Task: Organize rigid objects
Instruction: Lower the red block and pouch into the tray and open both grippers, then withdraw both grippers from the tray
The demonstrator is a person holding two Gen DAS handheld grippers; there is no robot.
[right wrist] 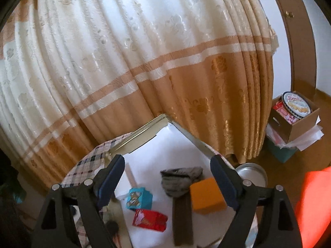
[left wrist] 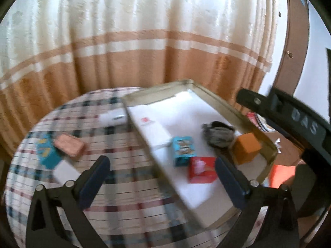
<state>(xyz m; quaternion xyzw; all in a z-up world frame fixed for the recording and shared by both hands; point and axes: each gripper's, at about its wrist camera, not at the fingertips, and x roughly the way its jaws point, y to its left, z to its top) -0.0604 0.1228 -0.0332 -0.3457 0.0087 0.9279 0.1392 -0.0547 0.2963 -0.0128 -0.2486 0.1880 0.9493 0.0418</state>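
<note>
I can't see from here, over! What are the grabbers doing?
Left gripper open, empty. Right gripper open, empty. Teal, red, orange boxes in tray. Grey cloth among them.

6 boxes – 1 tray

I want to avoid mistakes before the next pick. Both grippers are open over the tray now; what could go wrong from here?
1. The red box, teal box and orange box sit close together in the tray; the open left gripper could knock a neighbour.
2. The grey cloth lies against the orange box and might get pinched by the right gripper.
3. The tray overhangs the round table; pushing it could tip it.
</note>
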